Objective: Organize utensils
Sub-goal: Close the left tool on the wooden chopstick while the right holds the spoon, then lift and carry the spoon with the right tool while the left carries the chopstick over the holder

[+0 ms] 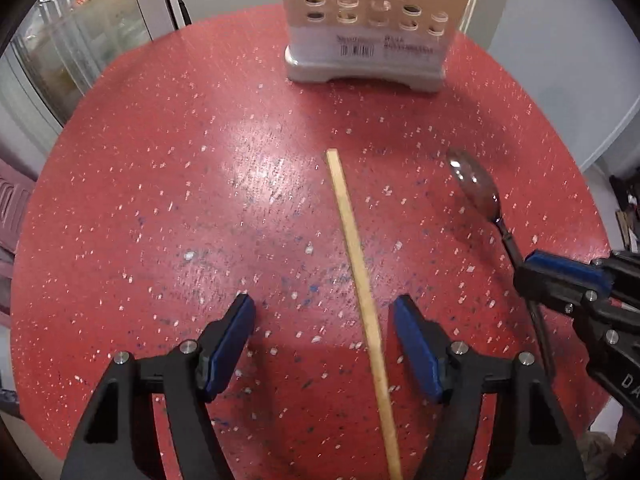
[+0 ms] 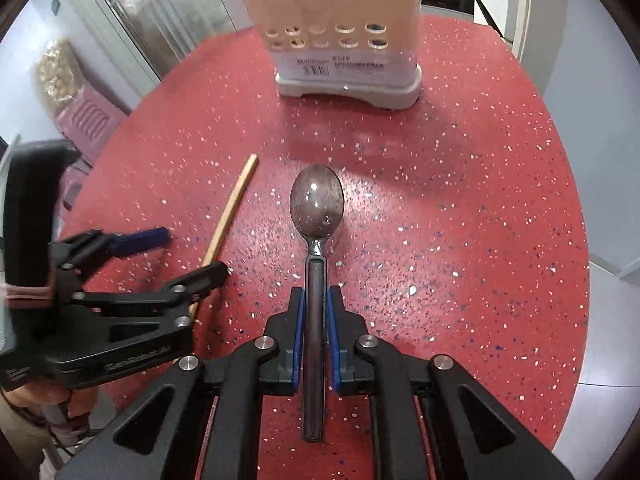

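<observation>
On red table (image 2: 460, 200): my right gripper (image 2: 316, 300) pinches spoon (image 2: 316, 208) handle; left gripper (image 1: 324, 308) spread wide around chopstick (image 1: 352, 232). Next, lift spoon into holder (image 2: 340, 36).

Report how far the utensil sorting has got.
Done: several spoons already stand in the holder. In hand: the right tool is shut on the spoon handle. Left: the chopstick lies on the table between the open left tool fingers, not yet gripped.
</observation>
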The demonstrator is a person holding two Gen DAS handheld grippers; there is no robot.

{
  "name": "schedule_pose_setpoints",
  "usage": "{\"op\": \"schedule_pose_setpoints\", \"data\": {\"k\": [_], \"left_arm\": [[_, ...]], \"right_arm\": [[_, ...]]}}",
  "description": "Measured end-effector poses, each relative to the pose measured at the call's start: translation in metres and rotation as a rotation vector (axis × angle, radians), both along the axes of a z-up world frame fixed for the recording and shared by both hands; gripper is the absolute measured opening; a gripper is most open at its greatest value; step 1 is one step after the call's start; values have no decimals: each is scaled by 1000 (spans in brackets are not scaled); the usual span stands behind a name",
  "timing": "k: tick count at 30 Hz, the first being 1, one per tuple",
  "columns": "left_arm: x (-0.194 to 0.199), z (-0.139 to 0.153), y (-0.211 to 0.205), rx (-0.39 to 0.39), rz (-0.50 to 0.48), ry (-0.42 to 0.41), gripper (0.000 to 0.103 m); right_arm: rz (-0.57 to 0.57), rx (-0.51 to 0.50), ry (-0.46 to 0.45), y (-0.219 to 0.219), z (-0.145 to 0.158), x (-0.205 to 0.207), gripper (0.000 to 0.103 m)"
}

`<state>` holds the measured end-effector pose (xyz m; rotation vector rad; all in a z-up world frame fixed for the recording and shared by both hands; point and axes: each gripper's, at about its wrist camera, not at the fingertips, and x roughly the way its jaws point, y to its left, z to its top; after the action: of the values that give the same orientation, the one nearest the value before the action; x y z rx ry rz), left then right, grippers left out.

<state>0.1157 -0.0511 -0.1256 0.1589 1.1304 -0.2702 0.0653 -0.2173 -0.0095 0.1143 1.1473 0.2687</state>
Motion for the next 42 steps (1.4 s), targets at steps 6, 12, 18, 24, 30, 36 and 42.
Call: {"op": "schedule_pose_setpoints", "data": {"k": [6,12,18,24,30,36,42], "left_arm": [[7,6,-14,8,-67,42,49],[6,11,-10,-88,-64,30,32],[-9,19,1,-161,-26,-40,32],[-17,46,9,-223,-2,-153,32],[-15,75,11,-239,9,-226,32],[-6,100,15,-260,21,-273,32],[5,122,11,-276,21,-318,32]], "right_arm": [[10,63,-23,-3,6,-3,11],[6,108,-54,2,14,7,11],[-10,161,-85,-4,21,8,12],[-15,189,-128,-9,35,4,12],[-18,206,-175,-11,53,5,12],[-20,213,-218,-13,72,16,12],[-22,213,-265,-16,93,29,12]]}}
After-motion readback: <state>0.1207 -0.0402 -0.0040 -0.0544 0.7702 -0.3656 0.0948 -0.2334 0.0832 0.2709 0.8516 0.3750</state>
